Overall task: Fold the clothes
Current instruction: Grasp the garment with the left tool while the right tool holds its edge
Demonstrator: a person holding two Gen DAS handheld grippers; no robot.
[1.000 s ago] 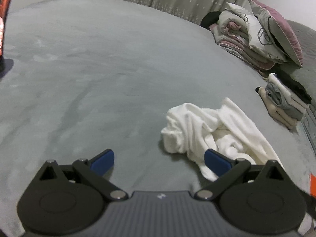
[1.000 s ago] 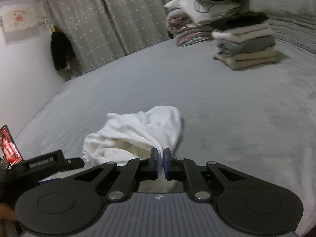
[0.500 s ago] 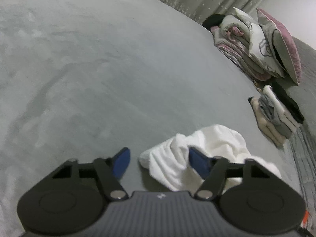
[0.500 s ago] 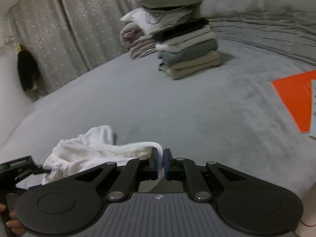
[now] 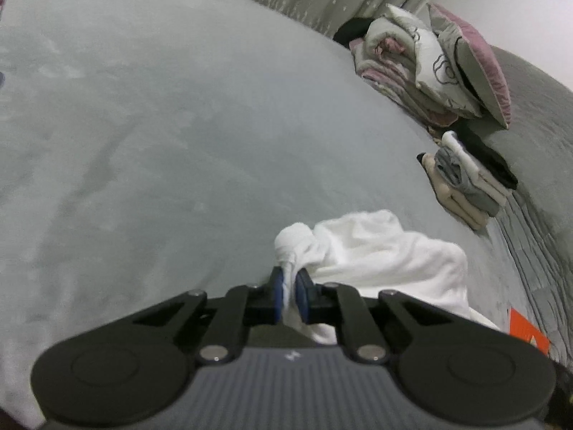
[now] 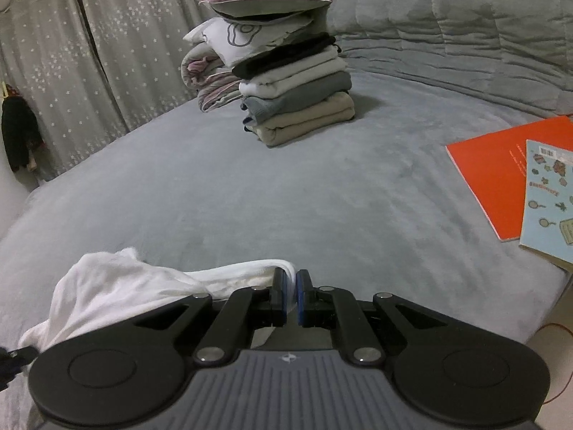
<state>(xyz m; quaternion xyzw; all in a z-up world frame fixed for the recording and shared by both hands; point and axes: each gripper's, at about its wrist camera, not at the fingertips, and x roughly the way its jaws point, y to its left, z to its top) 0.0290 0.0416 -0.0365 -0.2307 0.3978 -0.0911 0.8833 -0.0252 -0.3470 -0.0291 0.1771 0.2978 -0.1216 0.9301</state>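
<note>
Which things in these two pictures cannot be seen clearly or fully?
- White garment: its kind and near part are hidden by the left gripper body, left wrist view.
- Blue book: cut off by the right edge, right wrist view.
- Orange book: mostly cut off, left wrist view.

A bedroom at home: a grey bed (image 6: 322,197) is lying under stacked pillows (image 6: 265,10), with curtains (image 6: 89,53) hanging behind.
</note>
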